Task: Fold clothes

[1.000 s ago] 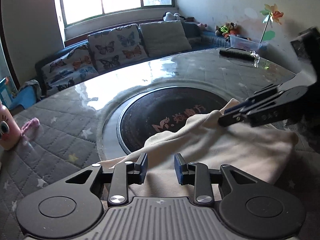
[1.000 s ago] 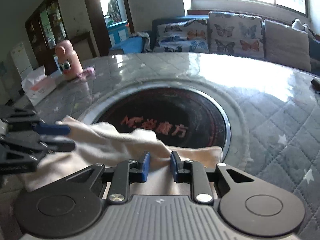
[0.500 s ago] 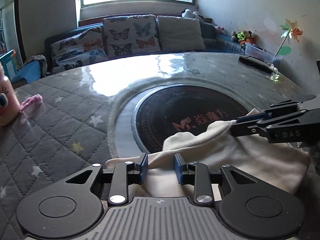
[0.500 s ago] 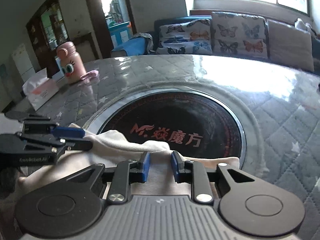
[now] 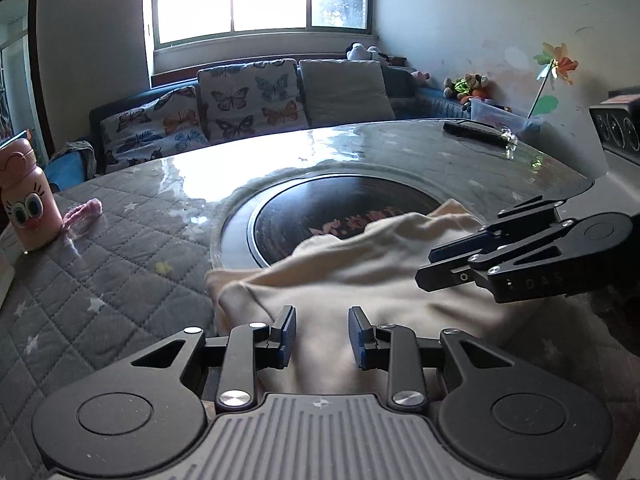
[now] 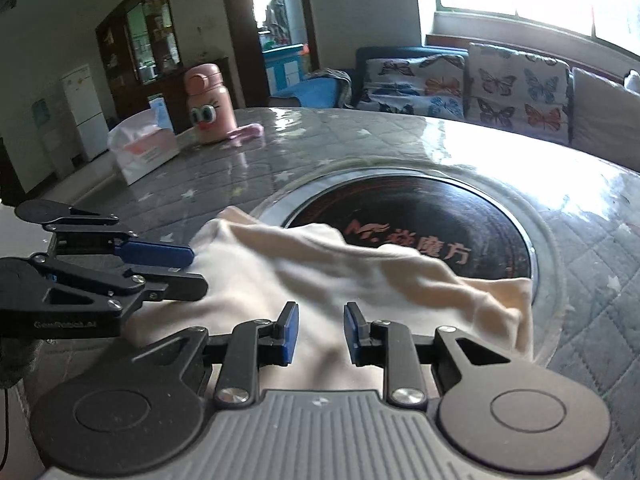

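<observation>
Hidden or unclear: the near edge of the cream soft cloth garment [image 5: 360,280] runs under both gripper bodies, so its full outline cannot be made out; its folds are blurred in the right wrist view, and what kind of garment it is cannot be told.
Cut off: the red lettering on the black round glass plate [image 6: 440,216] is partly covered by the cloth.
Garment place: on the grey quilted star-patterned table cover [image 5: 100,280] at the near side of the round table, its far edge lying over the rim of the black plate.
Garment axis: long axis runs across both views, left to right, from one gripper to the other; the far edge is bunched and raised in ridges.
Left gripper [image 5: 322,334]: blue-padded fingers stand apart with cloth in the gap; whether the pads press it cannot be told.
Right gripper [image 6: 318,334]: fingers likewise parted above the cloth, grip uncertain.
Elsewhere: a pink cartoon-faced bottle [image 6: 210,104] stands upright at the table's far left, beside a white tissue box [image 6: 140,152].
</observation>
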A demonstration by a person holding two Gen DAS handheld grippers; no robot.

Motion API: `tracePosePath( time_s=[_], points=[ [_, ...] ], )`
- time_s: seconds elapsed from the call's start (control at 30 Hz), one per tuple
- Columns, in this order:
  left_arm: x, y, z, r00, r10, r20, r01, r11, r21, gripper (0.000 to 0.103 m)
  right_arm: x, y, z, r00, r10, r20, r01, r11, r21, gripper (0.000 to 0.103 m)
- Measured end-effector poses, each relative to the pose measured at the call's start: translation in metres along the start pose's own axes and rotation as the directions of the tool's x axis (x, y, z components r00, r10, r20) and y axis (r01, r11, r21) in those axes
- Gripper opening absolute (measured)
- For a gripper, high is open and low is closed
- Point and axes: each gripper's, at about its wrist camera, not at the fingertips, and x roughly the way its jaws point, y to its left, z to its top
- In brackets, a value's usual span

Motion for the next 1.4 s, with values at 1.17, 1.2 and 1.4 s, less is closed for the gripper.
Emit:
tracePosePath(
  time_s=[1.17, 1.2, 1.4],
  points=[
    [0.005, -0.005, -0.011, 0.994, 0.106, -0.039, -0.107, 0.994, -0.03, 0.033, -0.044, -0.046, -0.033, 0.996, -0.041, 0.079, 0.035, 0.996, 0.078, 0.028],
    [0.006, -0.007, -0.011, 0.993, 0.112, -0.043, -0.113, 0.993, -0.029, 0.033, -0.042, -0.049, -0.033, 0.997, -0.038, 0.073, 0.032, 0.996, 0.083, 0.028],
    [0.008, -0.008, -0.009, 0.991, 0.126, -0.054, -0.129, 0.99, -0.052, 0.033, -0.043, -0.062, -0.037, 0.998, -0.006, 0.067, 0.0, 0.996, 0.088, 0.028]
  ],
)
